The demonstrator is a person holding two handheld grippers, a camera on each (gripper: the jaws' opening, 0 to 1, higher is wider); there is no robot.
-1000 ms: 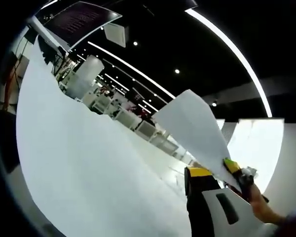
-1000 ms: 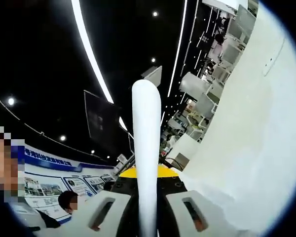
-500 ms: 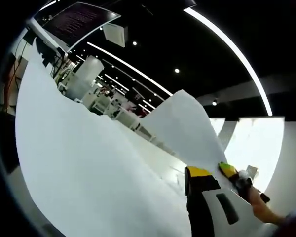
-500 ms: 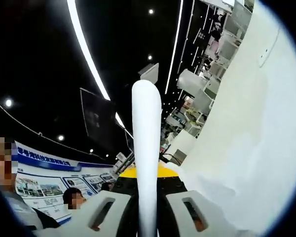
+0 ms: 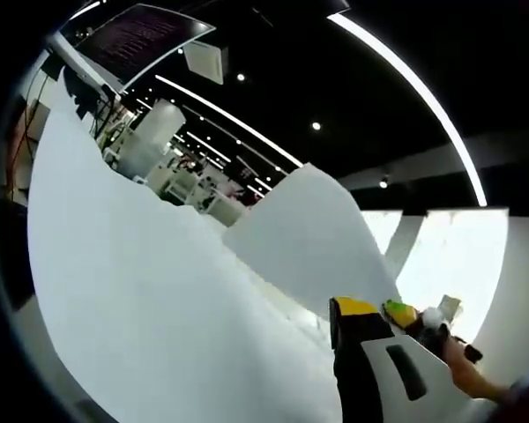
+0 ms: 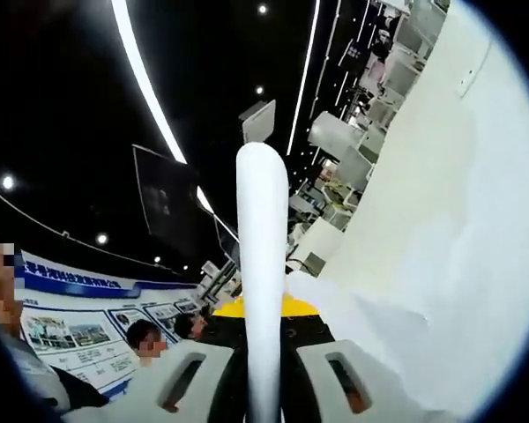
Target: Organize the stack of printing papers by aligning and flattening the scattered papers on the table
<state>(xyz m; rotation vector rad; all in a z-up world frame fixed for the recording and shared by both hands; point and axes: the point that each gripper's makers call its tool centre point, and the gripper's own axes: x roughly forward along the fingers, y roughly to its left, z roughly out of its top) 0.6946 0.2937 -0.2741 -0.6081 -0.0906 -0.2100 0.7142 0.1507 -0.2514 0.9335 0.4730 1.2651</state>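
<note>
My right gripper (image 6: 263,388) pinched a paper sheet (image 6: 262,264) edge-on, raised above the white table (image 6: 441,220). I couldn't tell how my left gripper (image 5: 370,370) stood. The sheet (image 5: 313,238) looked light and floppy, so I judged an edge grip near a corner best.

In the right gripper view, the right claw (image 6: 263,388) rises from the bottom edge with its two white jaws pressed close together. Between them stands a white sheet of paper (image 6: 262,264), seen edge-on, so this claw is closed on it. The same claw appears in the left gripper view at the lower right (image 5: 404,314), where its yellow-green tip grips the lower corner of the sheet. Behind it, the person's hand (image 5: 465,370) holds the tool.

The left claw (image 5: 375,370) comes up from the bottom of its own view. One dark jaw with a yellow tip and white side is visible. Its state is not clear.
</note>
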